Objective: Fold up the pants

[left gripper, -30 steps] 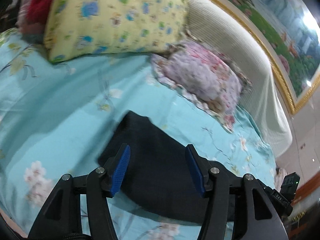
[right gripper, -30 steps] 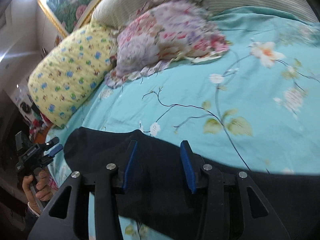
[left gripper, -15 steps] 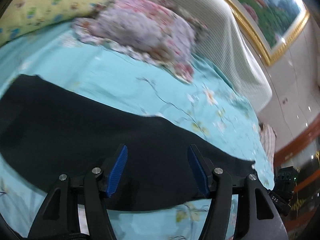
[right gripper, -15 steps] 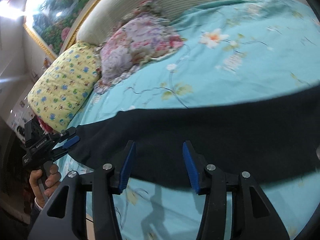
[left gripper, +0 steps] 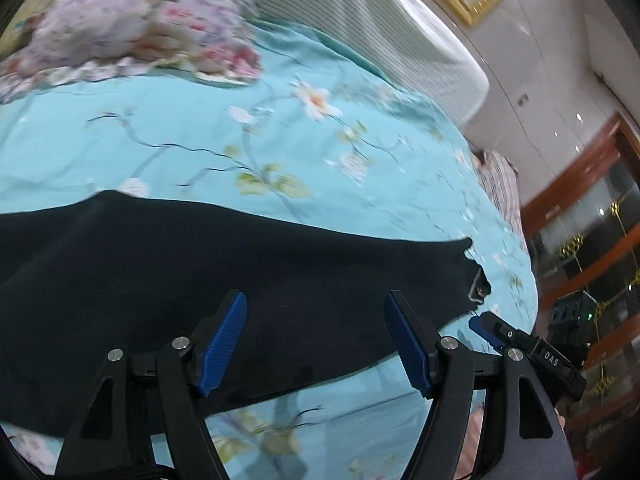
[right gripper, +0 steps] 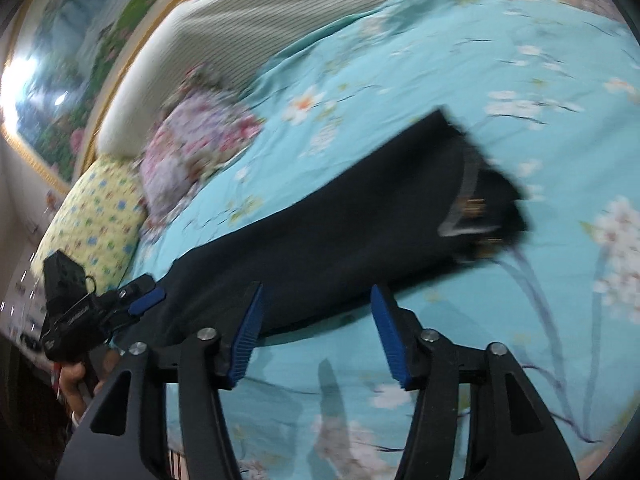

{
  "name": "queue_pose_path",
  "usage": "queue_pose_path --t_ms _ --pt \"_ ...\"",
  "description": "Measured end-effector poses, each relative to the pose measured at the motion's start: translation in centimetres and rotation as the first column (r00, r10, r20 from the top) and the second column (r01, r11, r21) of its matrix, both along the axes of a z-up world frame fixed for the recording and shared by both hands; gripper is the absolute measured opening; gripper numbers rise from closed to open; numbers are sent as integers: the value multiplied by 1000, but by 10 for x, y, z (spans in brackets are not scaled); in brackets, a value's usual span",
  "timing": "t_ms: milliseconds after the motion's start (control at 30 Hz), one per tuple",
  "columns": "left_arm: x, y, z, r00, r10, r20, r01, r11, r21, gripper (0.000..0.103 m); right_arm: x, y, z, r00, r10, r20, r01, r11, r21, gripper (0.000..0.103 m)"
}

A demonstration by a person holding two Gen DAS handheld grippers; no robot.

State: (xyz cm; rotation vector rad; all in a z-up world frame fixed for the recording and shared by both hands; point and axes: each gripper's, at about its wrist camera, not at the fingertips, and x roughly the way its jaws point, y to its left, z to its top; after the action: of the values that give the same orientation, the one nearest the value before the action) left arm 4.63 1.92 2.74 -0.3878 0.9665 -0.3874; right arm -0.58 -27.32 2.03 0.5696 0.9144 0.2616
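Black pants (left gripper: 248,280) lie flat, stretched lengthwise across the blue flowered bed (left gripper: 200,152). Left gripper (left gripper: 316,336) and right gripper (right gripper: 316,332) hover above the near edge, both jaws apart, empty. Pink pillow (right gripper: 192,148) beyond.

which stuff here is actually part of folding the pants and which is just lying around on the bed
Part of the job:
- black pants, laid out long across the bed
- left gripper, jaws open
- right gripper, jaws open

Just lying about:
- pink floral pillow
- yellow patterned pillow
- turquoise floral bedsheet
- framed painting
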Motion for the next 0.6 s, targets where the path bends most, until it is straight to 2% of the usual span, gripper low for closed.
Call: queue_pose_path --t_ms 400,600 --pt "35 -76 -9 984 -171 -46 173 984 48 75 1 -48 -17 983 -173 -67 177 982 60 57" --pt "63 -116 -14 953 -292 -79 299 949 97 75 11 -61 -23 972 -225 -73 231 969 92 57"
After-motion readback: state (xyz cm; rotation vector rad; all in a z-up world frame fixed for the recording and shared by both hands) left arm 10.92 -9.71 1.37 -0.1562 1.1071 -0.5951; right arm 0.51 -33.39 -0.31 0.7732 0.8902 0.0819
